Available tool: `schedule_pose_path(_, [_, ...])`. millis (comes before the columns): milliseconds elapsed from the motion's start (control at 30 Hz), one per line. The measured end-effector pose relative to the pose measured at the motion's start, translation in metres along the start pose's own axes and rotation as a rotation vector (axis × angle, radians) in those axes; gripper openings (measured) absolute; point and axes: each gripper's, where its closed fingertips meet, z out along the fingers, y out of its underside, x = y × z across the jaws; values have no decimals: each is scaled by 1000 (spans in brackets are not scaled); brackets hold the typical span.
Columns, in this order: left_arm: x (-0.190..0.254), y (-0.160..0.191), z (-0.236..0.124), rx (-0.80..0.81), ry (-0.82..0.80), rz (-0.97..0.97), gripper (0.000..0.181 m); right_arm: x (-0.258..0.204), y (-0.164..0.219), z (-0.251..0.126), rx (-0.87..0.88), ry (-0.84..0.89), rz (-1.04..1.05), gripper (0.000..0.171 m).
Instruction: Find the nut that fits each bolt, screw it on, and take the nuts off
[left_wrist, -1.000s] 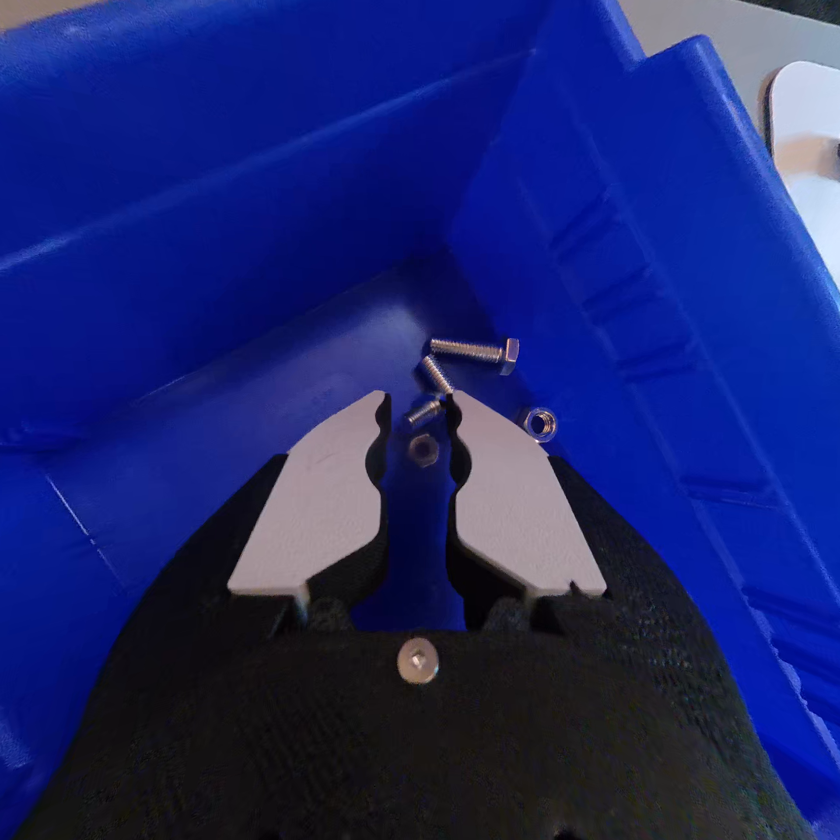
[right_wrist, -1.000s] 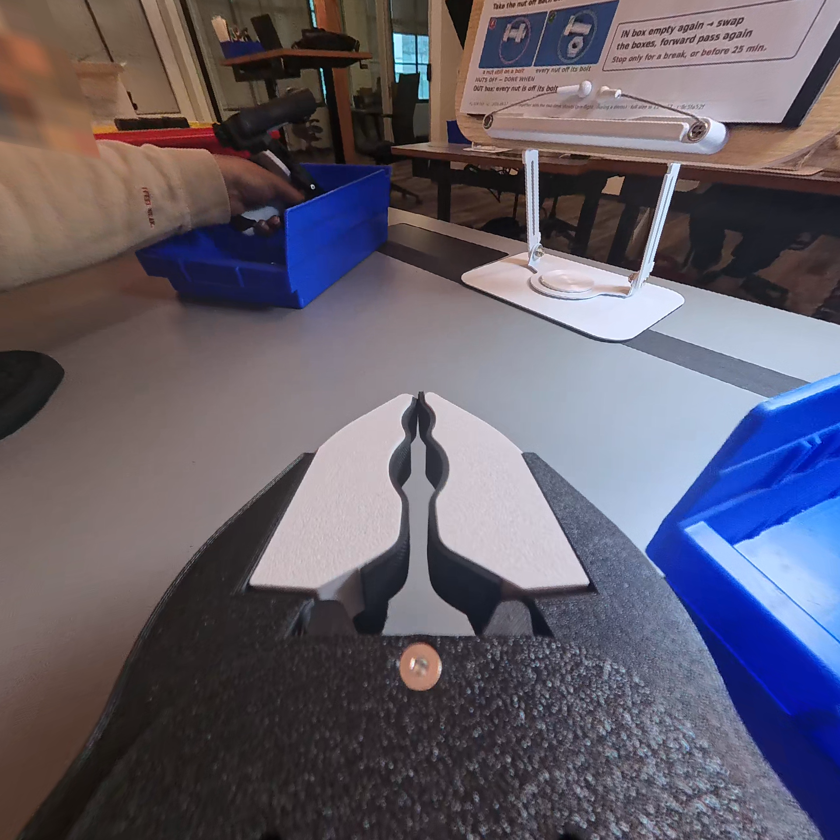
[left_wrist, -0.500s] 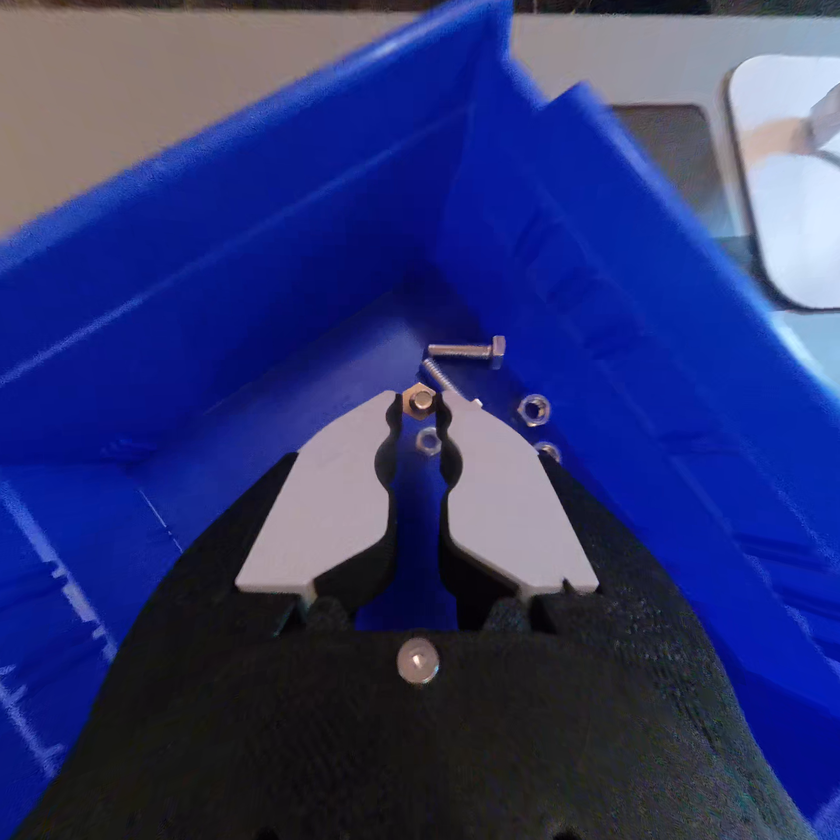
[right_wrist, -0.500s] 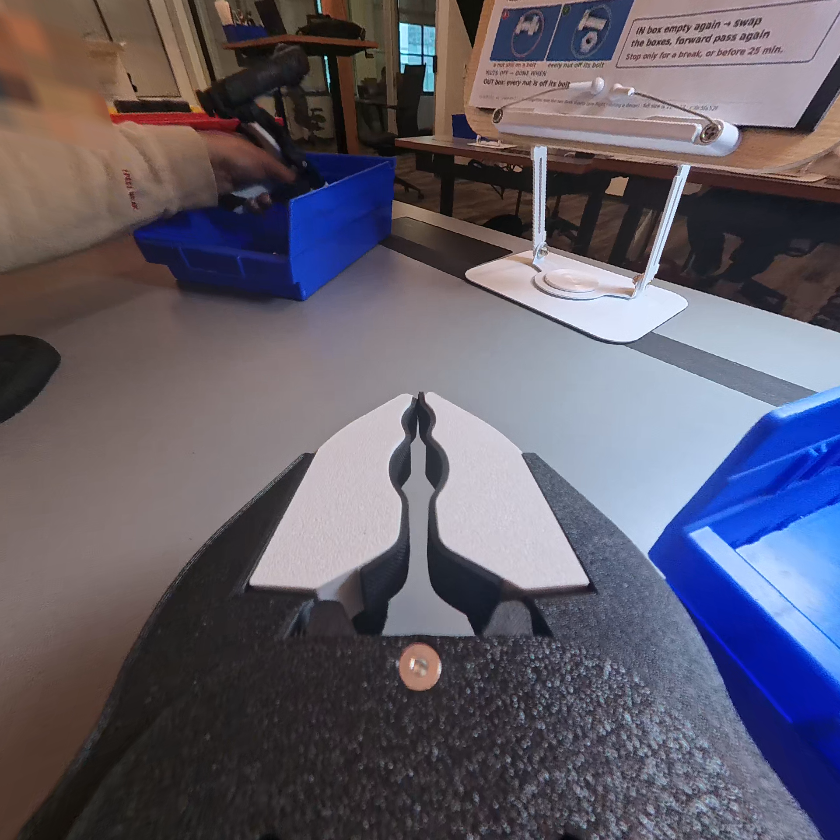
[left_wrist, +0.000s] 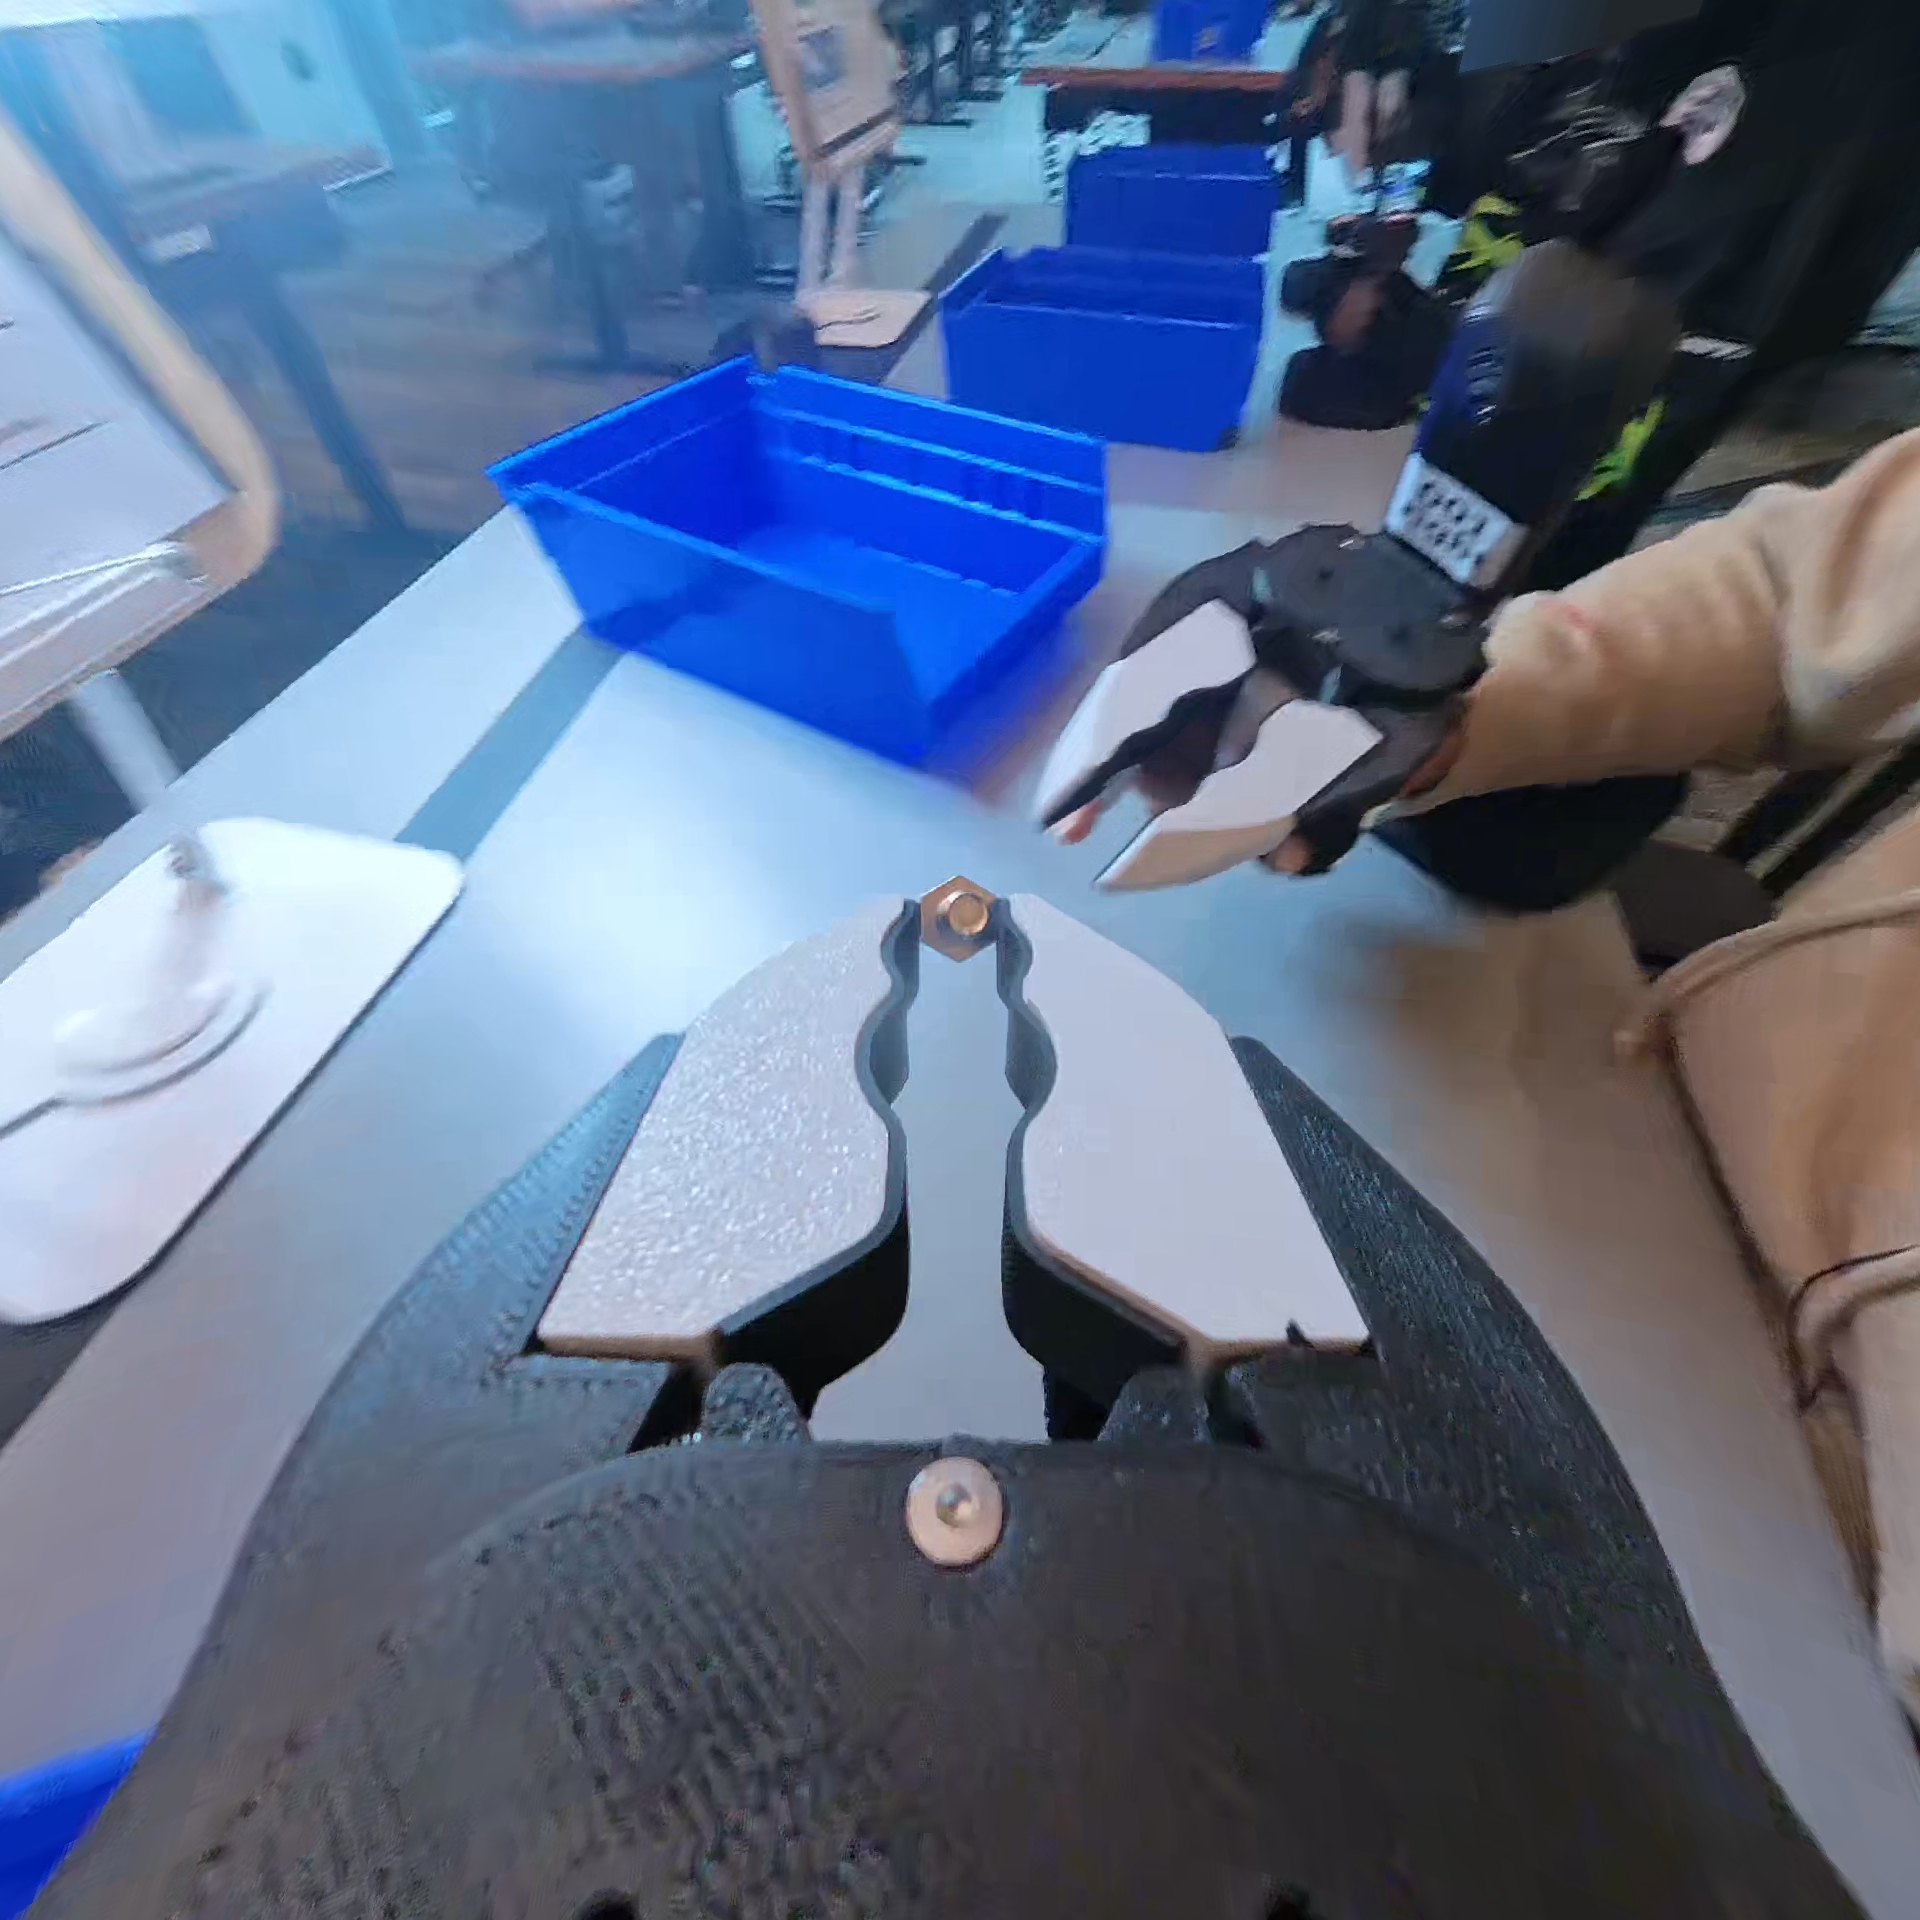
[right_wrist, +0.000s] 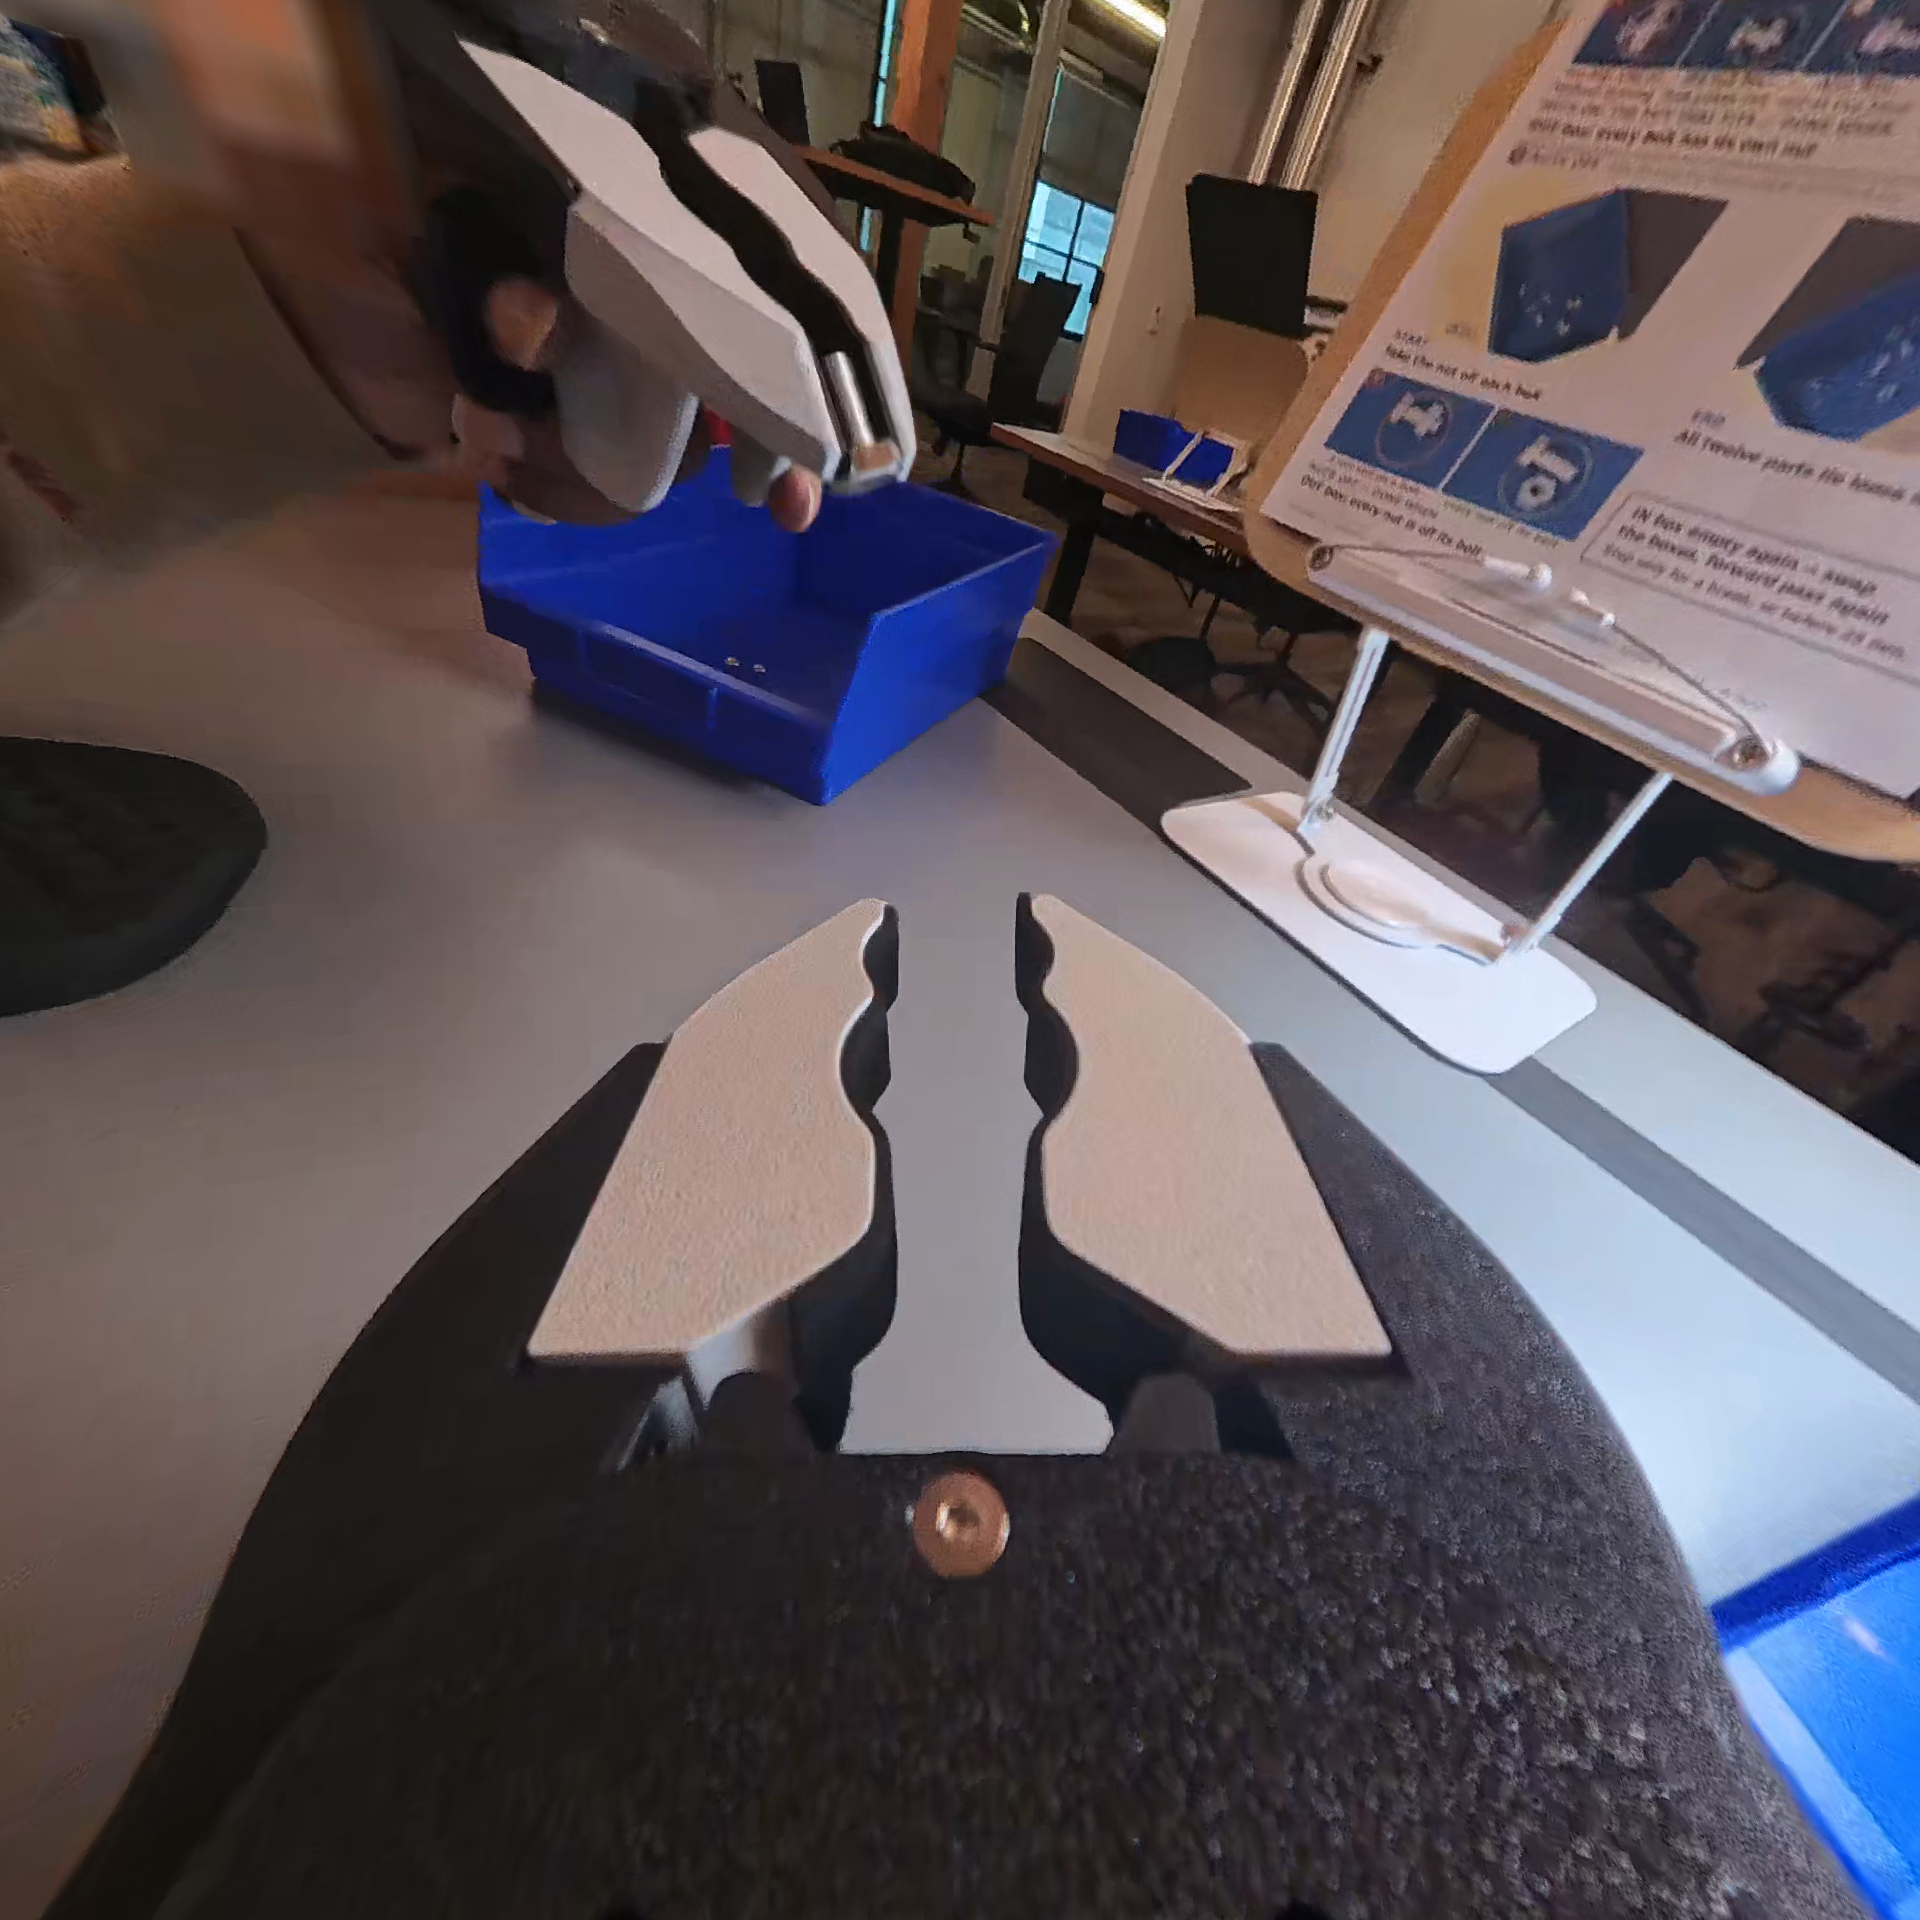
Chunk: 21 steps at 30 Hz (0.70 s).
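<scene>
Bolt-and-nut combo (left_wrist: 958, 918) is pinched right at the tips of the left tool (left_wrist: 961, 925), held up in the air over the grey surface (left_wrist: 665, 831), hex face pointing back at the left camera. From the right wrist view you can see the shank of it lying along the gap between the left tool's fingers (right_wrist: 727, 301), so it looks like a bolt gripped by the tips; whether the hex is a nut or the bolt's head I can't tell. Right tool (right_wrist: 956, 914) is open and empty, jaws apart, and it's near the left one but not touching. Blue bin (right_wrist: 769, 613) it came from sits farther back with a couple of small silver bits on its floor, and a second blue bin (left_wrist: 831, 561) is on the other side. My guess is the next bit is the right tool grabbing the nut end to twist it. Risky part: that grip is only on the very tips, so if the right tool comes in off-axis or bumps it, the piece could pivot or pop out and roll across the surface. Closing on threads instead of hex flats would just slip too.
</scene>
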Motion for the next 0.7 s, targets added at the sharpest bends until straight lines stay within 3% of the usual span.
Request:
schedule_pose_path(167, [45, -3, 31, 1, 67, -38, 14, -16, -22, 6, 36, 64, -152, 22])
schedule_pose_path(433, [56, 6, 54, 3, 83, -160, 14, -21, -33, 1, 80, 129, -279, 17])
schedule_pose_path(567, [55, 5, 58, 26, 82, -204, 14, -18, -31, 0, 84, 130, -264, 15])
schedule_pose_path(700, [57, 0, 53, 93, 103, -161, 20, -22, -31, -2, 146, 18, -109, 15])
